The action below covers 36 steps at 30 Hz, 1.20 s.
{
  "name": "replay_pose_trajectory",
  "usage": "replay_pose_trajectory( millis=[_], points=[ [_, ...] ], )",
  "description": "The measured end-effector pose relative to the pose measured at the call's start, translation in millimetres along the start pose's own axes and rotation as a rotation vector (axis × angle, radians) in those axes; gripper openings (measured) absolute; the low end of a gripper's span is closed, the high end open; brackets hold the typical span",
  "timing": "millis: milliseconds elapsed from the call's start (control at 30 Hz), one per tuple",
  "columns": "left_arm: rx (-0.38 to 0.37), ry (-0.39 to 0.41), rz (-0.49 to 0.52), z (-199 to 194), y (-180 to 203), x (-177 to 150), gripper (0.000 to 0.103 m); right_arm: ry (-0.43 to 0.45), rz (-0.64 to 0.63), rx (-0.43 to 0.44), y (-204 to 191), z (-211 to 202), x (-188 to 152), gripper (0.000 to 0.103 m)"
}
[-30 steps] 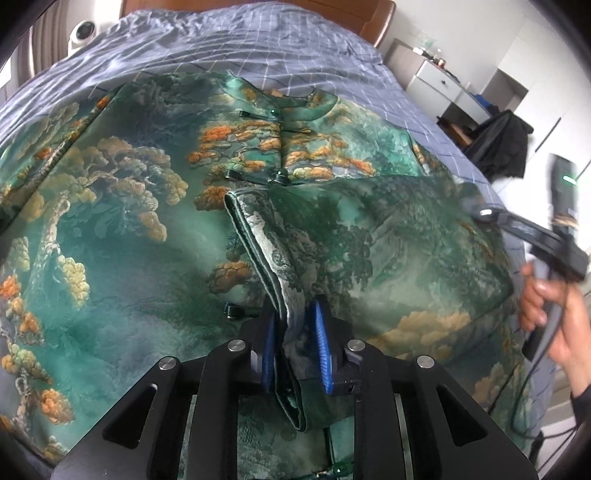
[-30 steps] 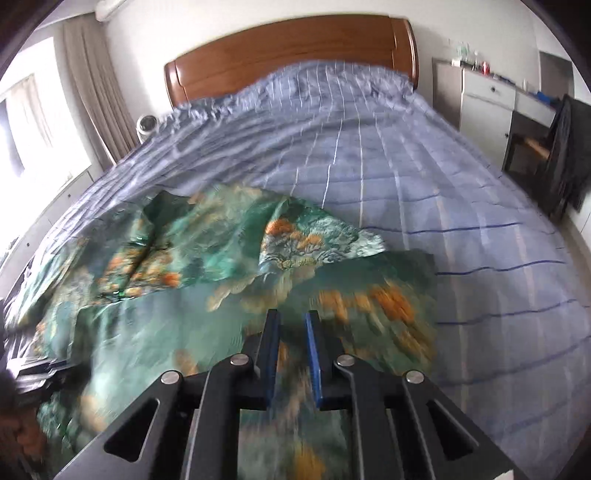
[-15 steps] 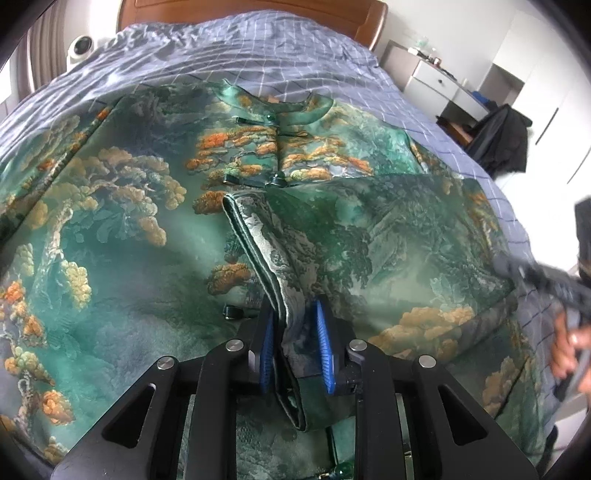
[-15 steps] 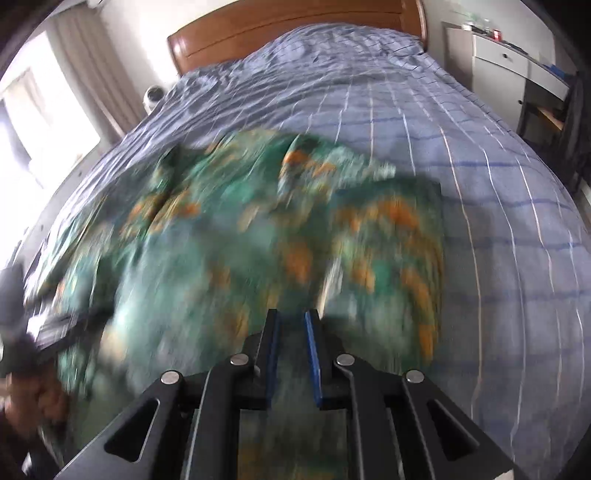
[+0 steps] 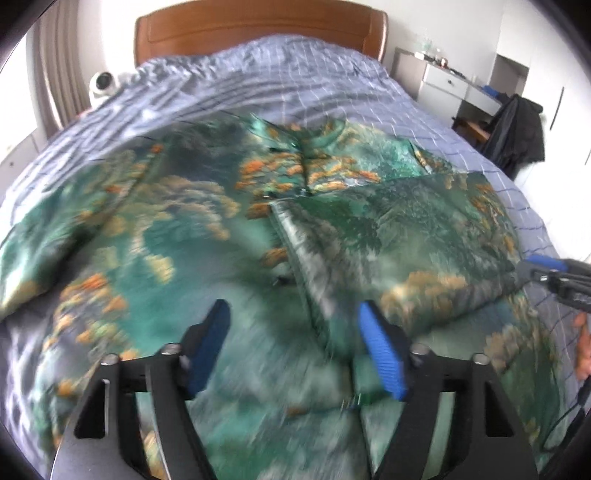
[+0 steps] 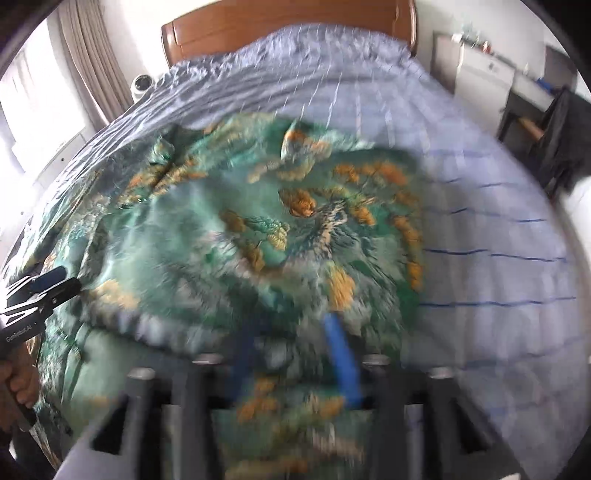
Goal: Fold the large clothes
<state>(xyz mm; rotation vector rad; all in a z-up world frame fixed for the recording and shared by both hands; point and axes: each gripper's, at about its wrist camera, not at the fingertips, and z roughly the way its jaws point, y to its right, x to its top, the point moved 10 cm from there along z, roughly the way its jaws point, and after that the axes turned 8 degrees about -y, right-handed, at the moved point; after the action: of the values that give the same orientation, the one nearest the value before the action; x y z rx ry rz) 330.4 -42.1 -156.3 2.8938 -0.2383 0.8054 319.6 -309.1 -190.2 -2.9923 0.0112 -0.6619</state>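
Note:
A large green satin garment [image 5: 184,236] with orange and gold tree prints lies spread on the bed; its right side is folded over the middle [image 5: 388,229]. It also fills the right wrist view [image 6: 229,251]. My left gripper [image 5: 295,314] is open and empty, just above the folded edge. My right gripper [image 6: 291,328] is open over the garment's near right part; that view is motion blurred. The right gripper also shows at the right edge of the left wrist view [image 5: 546,269], and the left gripper at the left edge of the right wrist view [image 6: 44,284].
The bed has a blue-grey checked cover [image 5: 288,77] and a wooden headboard [image 5: 258,29]. A white camera [image 5: 103,83] sits at the far left. A white dresser [image 5: 454,81] and a chair with dark clothes [image 5: 517,129] stand to the right.
My left gripper has opened and let go of the folded edge, and has drawn back and up. My right gripper has opened too and moved over the garment's right part.

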Motion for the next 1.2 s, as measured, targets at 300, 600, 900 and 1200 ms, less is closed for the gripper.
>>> replay_pose_trajectory(
  millis=[300,600,900,1200],
  points=[
    [0.131,0.065,-0.004,-55,-31,-60,0.096,0.216,-0.09,-0.038,-55,-96,-46,0.061],
    [0.16,0.029,-0.042,-80,-67,-106,0.096,0.262,-0.162,0.073,-149,-110,-131,0.062],
    [0.194,0.036,-0.13,-94,-101,-125,0.097,0.229,-0.135,0.193,-191,-122,-192,0.062],
    [0.206,0.052,-0.148,-104,-114,-133,0.097,0.257,-0.173,0.165,-201,-133,-206,0.062]
  ],
)
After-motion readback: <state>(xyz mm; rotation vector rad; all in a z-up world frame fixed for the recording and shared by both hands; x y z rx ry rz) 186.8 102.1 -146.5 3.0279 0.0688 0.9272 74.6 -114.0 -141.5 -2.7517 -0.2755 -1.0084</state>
